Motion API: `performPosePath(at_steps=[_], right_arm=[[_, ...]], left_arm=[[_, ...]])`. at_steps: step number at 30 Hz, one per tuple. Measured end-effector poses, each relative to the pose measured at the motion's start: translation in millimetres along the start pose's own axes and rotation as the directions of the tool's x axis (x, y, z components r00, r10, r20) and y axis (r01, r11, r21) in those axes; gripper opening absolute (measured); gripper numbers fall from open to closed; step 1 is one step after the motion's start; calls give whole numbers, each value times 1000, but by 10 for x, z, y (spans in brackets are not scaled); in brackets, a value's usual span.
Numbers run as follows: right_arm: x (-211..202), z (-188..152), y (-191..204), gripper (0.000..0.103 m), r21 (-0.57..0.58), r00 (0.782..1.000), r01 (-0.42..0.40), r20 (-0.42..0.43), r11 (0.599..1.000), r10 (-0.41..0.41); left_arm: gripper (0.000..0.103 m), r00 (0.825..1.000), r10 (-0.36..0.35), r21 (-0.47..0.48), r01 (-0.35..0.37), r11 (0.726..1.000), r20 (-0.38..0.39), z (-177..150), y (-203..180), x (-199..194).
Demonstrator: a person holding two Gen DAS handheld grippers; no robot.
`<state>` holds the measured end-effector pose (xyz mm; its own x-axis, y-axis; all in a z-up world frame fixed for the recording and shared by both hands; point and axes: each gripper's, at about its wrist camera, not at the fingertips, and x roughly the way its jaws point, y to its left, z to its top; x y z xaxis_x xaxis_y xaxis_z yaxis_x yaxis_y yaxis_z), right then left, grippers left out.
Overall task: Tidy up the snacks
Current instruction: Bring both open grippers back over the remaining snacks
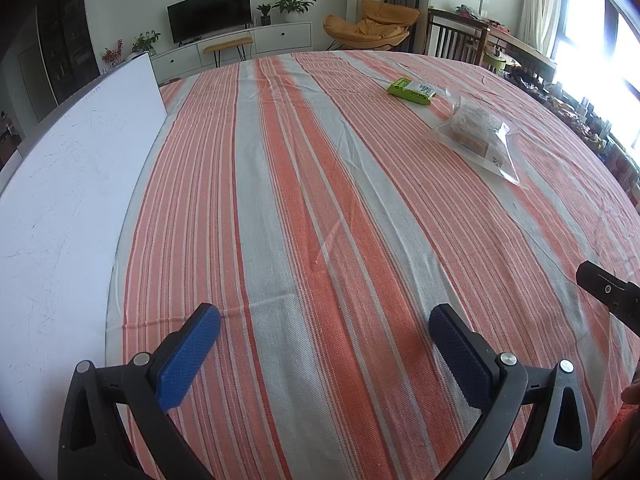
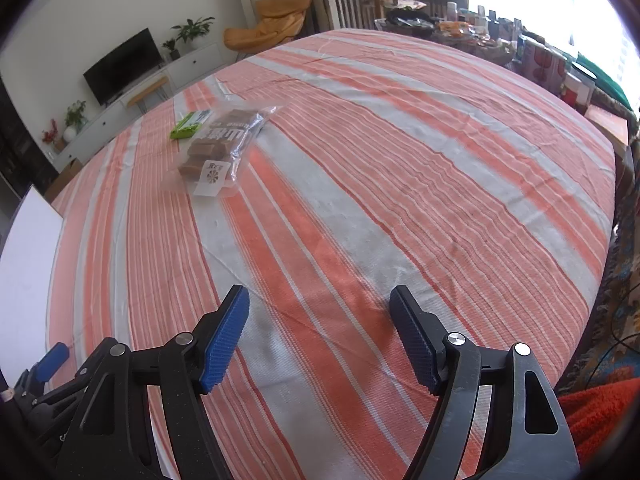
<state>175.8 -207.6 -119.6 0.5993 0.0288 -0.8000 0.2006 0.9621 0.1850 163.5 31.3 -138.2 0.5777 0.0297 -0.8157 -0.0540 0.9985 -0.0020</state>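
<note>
Beyond the striped tablecloth (image 1: pixel 320 200): a television (image 1: pixel 210 12), an orange lounge chair (image 1: pixel 372 26), and bright windows (image 1: pixel 600 40).

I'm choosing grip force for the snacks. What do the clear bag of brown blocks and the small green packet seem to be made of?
Clear bag of brown blocks: thin, glossy plastic film, by its see-through skin, wrinkles and glints; the contents look firm. Small green packet: probably printed plastic or foil wrap, smooth with a slight sheen; too small to be sure.

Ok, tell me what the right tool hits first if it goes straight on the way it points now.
Most likely just the striped tablecloth. The right tool stands open and empty, angled down at bare cloth. The clear snack bag lies farther off, to the left of that line.
</note>
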Motion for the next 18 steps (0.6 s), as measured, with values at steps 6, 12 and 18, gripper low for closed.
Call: performPosePath(at_steps=[6, 12, 18], right_arm=[[-1, -3, 9, 77, -3, 1000, 0, -1, 1000, 0], [-3, -2, 7, 77, -3, 1000, 0, -1, 1000, 0], [-3, -3, 10, 77, -1, 1000, -3, -1, 1000, 3]], left_arm=[[103, 1000, 0, 0, 0, 1000, 0, 0, -1, 1], [103, 1000, 0, 0, 0, 1000, 0, 0, -1, 0], [103, 1000, -1, 7, 1, 1000, -1, 7, -3, 3]])
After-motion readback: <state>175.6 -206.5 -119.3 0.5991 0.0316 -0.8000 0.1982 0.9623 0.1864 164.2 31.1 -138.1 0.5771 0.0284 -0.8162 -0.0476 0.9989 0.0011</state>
